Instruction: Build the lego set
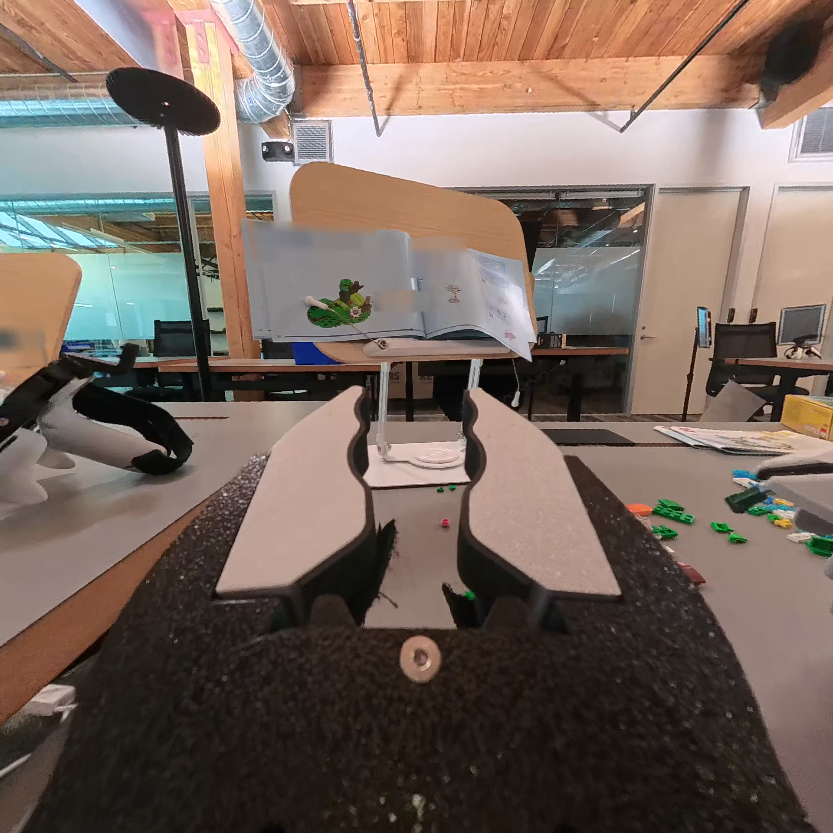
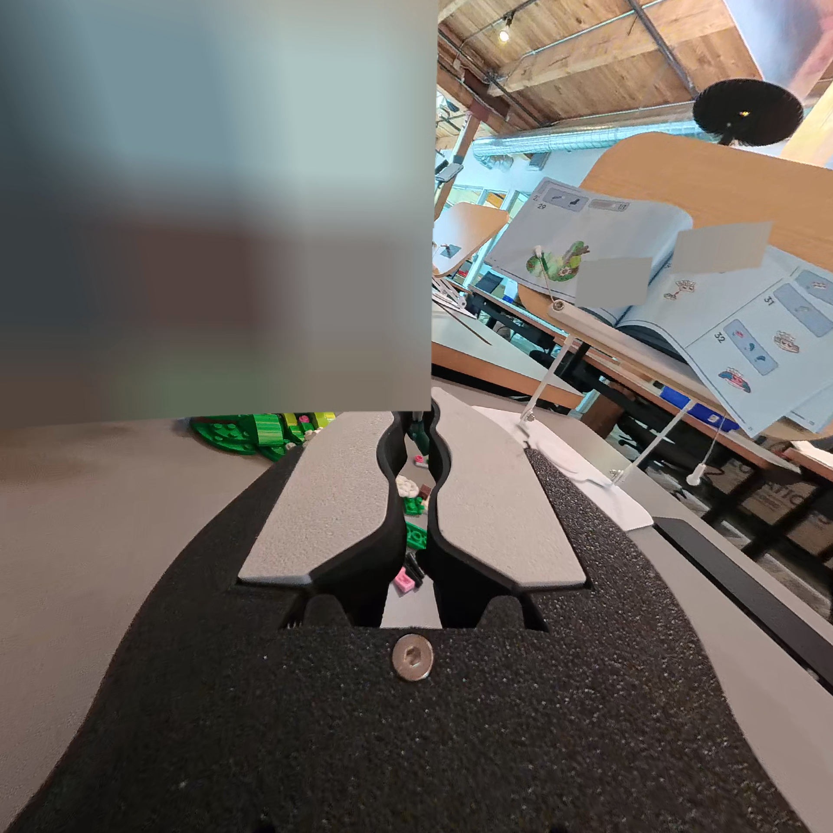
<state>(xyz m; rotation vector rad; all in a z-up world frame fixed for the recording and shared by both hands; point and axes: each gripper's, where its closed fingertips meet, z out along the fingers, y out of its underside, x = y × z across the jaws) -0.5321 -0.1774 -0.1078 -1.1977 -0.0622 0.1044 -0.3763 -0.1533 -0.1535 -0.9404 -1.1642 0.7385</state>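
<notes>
My left gripper (image 1: pixel 417 405) is open and empty, low over the grey table (image 1: pixel 743 631). A small pink stud (image 1: pixel 445 523) lies on the table between its fingers. My right gripper (image 2: pixel 417 428) is shut on a dark green brick (image 2: pixel 417 435). It also shows at the far right of the left wrist view (image 1: pixel 762 484), with the dark green brick (image 1: pixel 743 499) at its tips. A partly built green round-plate model (image 2: pixel 243 435) sits just beyond its left finger. Loose green, white and pink bricks (image 2: pixel 414 536) lie under the right gripper. More loose bricks (image 1: pixel 676 514) are scattered at the right.
An open instruction booklet (image 1: pixel 383 288) rests on a wooden stand with a white base (image 1: pixel 419 464) straight ahead. A white handle with black straps (image 1: pixel 90 428) lies at the left. Paper booklets (image 1: pixel 730 439) and a yellow box (image 1: pixel 807 417) lie at the back right. My hands' fingertips stand some 15 cm from each other.
</notes>
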